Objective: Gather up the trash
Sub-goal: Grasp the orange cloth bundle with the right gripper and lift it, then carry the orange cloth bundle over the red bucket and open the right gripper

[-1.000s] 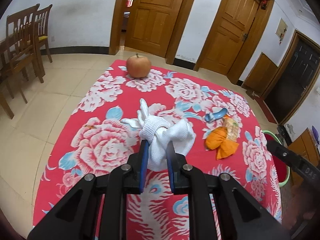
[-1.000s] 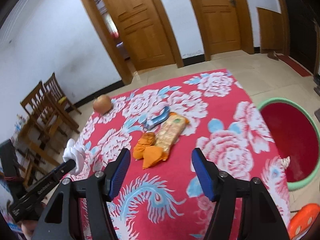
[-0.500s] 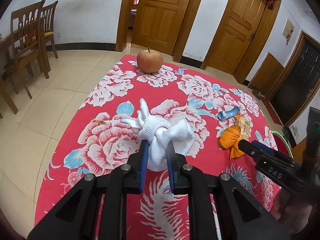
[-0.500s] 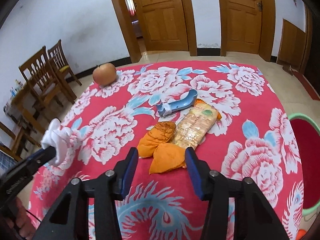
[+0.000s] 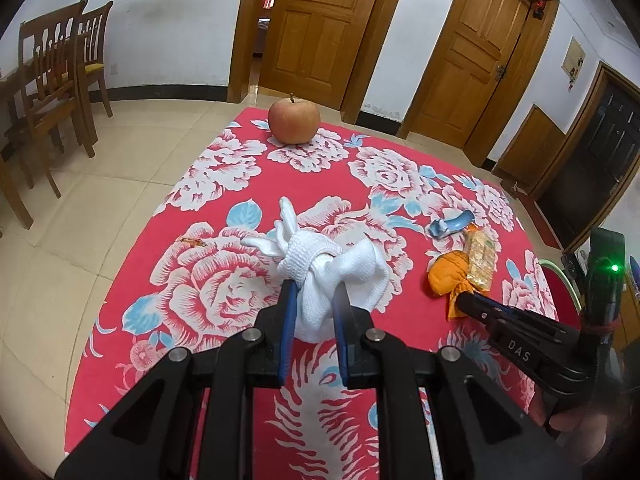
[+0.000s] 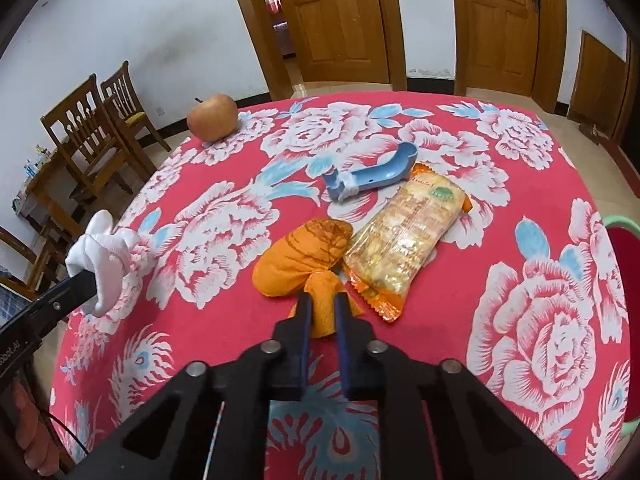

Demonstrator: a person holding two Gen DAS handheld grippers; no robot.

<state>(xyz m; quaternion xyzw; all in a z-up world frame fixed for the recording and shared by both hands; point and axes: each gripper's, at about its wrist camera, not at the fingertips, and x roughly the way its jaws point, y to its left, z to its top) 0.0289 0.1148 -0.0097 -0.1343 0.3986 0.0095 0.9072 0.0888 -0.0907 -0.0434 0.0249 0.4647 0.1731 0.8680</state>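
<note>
Pinching the white cloth point(image 5: 320, 280) tight with our left gripper point(image 5: 313, 294), we squeeze the orange bag point(image 6: 304, 260) with our right gripper point(image 6: 323, 300).

Apple point(image 5: 294, 119) on floral tablecloth point(image 5: 224, 280); wooden chairs point(image 5: 64, 76).

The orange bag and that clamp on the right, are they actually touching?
Touching. In the right wrist view the right gripper has its jaws shut on the twisted tail of the orange bag, the fabric pinched between both blue pads.

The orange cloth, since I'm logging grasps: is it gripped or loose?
Gripped: the right gripper has its jaws shut on the orange cloth's twisted tail.
</note>
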